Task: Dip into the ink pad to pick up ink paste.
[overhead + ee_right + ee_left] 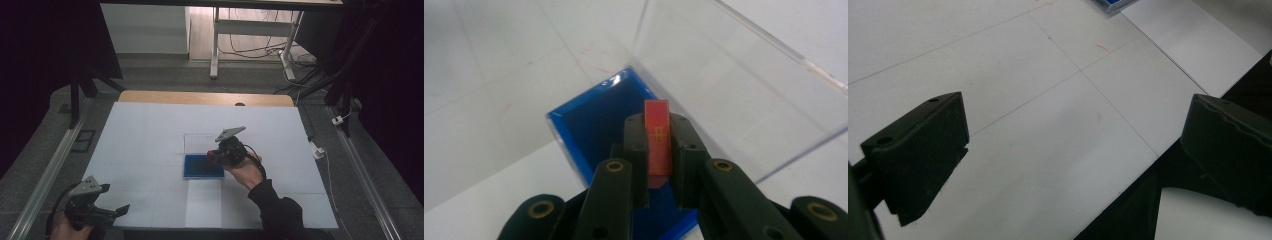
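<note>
My right gripper [658, 150] has its two black jaws pressed on a small red card [657, 142], a thin flat rectangular piece that looks like translucent plastic, with a fine pale printed pattern on its face. The card stands on its edge between the jaws, and its long axis runs along the jaws, away from the camera, so the free short end points forward and sticks out a little past the jaw tips. It is held over the blue tray [589, 120], a shallow rectangular box with a dark, matte blue floor and brighter glossy blue walls; I see nothing lying in the part of the tray that is visible. Just beside the tray rises a clear lid [734, 85], a smooth transparent panel with sharp edges, tilted up and open. In the high view the right gripper [212, 154] is at the right edge of the blue tray [200, 167], near the middle of the white table sheet [145, 140], which is smooth paper with thin seam lines. My left gripper [1073, 145] has its jaws spread wide with nothing between them, over the near left corner of the sheet [1048, 150].
</note>
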A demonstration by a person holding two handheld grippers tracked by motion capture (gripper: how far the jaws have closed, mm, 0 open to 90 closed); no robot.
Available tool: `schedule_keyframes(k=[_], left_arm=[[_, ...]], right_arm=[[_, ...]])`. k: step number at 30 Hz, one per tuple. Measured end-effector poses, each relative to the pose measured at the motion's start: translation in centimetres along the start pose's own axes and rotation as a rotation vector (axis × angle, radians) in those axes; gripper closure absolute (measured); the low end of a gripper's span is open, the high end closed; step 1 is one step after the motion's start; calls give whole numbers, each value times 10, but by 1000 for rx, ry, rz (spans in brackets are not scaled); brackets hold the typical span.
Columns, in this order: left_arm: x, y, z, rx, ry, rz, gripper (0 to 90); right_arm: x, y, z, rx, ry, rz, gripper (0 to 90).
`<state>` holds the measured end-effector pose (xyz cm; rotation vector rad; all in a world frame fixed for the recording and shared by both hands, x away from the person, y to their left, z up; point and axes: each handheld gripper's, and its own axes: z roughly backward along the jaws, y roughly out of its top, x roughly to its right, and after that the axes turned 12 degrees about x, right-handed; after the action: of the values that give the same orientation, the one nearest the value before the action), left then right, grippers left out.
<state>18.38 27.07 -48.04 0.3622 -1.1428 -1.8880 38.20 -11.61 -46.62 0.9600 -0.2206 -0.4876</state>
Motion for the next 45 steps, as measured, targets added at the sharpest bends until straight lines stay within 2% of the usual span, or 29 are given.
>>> schedule_keyframes(k=[7,11,13,17,24,30,32,34,36,37,41,42,44,45], left_arm=[[0,0,0,-2,-1,0,0],[0,0,0,-5,-2,-2,0],[0,0,-1,-5,-2,-2,0],[0,0,-1,-5,-5,-4,0],[-1,1,-1,-7,-7,2,0],[-1,1,-2,-14,-6,2,0],[0,1,-2,-14,-4,1,0],[0,1,-2,-14,-4,2,0],[-1,1,-1,-11,-4,3,0],[-1,0,-1,-11,-5,3,0],[-1,0,-1,-12,-3,1,0],[0,0,-1,-14,-2,-1,0],[0,0,-2,-16,-2,-4,0],[0,0,-2,-16,-2,-4,0]], right_arm=[[3,-7,-11,-32,2,-9,799],[-1,-9,-16,-53,7,18,800],[-2,-10,-19,-59,-10,31,800],[-1,-14,-25,-72,-8,9,800],[-1,-16,-25,-67,-19,-12,804],[-15,-17,-26,-75,-72,73,806],[-12,-17,-26,-67,-66,54,806],[-5,-19,-25,-57,-38,7,806],[-3,-20,-25,-53,-27,2,807],[-3,-19,-25,-57,-29,8,807],[-17,-17,-26,-78,-82,90,806],[-17,-17,-26,-78,-82,90,806],[-11,-19,-26,-58,-60,48,807],[-6,-20,-25,-49,-45,10,806]])
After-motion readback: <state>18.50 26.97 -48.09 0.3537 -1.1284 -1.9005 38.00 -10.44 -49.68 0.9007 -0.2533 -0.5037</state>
